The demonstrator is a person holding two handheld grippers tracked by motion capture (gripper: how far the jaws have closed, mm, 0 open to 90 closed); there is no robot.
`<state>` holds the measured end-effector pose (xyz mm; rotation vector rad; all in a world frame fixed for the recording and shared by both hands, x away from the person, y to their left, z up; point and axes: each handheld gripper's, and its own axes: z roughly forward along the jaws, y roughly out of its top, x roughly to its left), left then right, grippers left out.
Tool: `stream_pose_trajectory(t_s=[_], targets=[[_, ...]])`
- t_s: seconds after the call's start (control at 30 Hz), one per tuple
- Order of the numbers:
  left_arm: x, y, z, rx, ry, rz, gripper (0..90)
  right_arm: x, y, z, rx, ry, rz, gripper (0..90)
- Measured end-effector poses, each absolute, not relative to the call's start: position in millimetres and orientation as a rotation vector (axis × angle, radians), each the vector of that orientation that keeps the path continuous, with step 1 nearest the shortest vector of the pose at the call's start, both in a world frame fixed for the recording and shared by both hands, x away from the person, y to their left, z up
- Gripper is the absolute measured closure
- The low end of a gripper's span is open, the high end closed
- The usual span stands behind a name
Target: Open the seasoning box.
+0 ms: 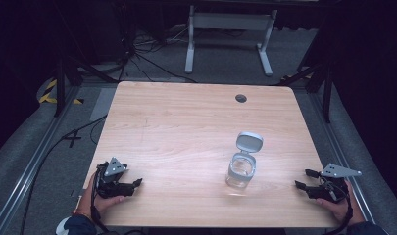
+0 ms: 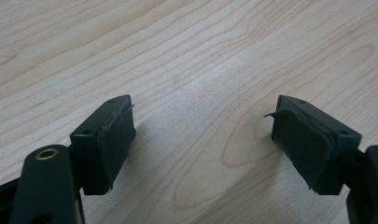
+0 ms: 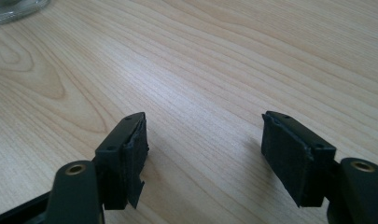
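A clear glass jar (image 1: pixel 241 171) with a grey flip lid (image 1: pixel 249 142) standing open sits on the wooden table (image 1: pixel 186 127), right of centre and near the front. My left gripper (image 1: pixel 136 184) rests at the front left corner, held in a hand, open, with bare wood between its pads (image 2: pixel 115 140). My right gripper (image 1: pixel 305 178) rests at the front right edge, also open and holding nothing, its pads (image 3: pixel 289 156) wide apart. A sliver of the jar's glass base (image 3: pixel 14 9) shows at the top left of the right gripper view.
A dark round grommet hole (image 1: pixel 241 98) sits near the table's far edge. Beyond the table stand a white desk frame (image 1: pixel 230 34) and loose cables (image 1: pixel 137 58) on grey floor. Metal rails (image 1: pixel 34 161) run along both sides of the table.
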<state>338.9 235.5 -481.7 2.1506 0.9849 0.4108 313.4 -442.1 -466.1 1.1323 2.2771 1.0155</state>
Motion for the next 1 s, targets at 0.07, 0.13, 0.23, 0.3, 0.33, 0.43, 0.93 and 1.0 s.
stream_pose_trajectory(t_s=[0.07,0.13,0.23,0.3,0.33,0.43,0.93,1.0], targets=[[339.1,235.6,-481.7,2.151,0.982,0.411,21.5,313.4,-442.2,-466.1,1.132,2.277,1.016,31.5],[339.7,235.9,-481.6,2.154,0.976,0.413,21.5,313.5,-442.2,-466.1,1.133,2.277,1.016,31.5],[340.0,235.9,-481.5,2.155,0.978,0.409,21.4,313.8,-442.3,-466.2,1.13,2.278,1.018,31.4],[340.2,236.1,-481.4,2.158,0.978,0.41,21.4,313.9,-442.3,-466.2,1.13,2.278,1.018,31.4],[340.2,236.1,-481.4,2.157,0.978,0.41,21.4,313.9,-442.3,-466.2,1.13,2.278,1.018,31.4],[340.2,236.1,-481.4,2.157,0.977,0.411,21.4,313.8,-442.3,-466.2,1.13,2.278,1.018,31.4],[340.7,236.0,-481.4,2.149,0.993,0.406,21.2,313.9,-442.3,-466.2,1.129,2.279,1.018,31.4],[340.7,236.1,-481.1,2.153,0.992,0.408,21.1,313.8,-442.3,-466.2,1.13,2.278,1.018,31.4]])
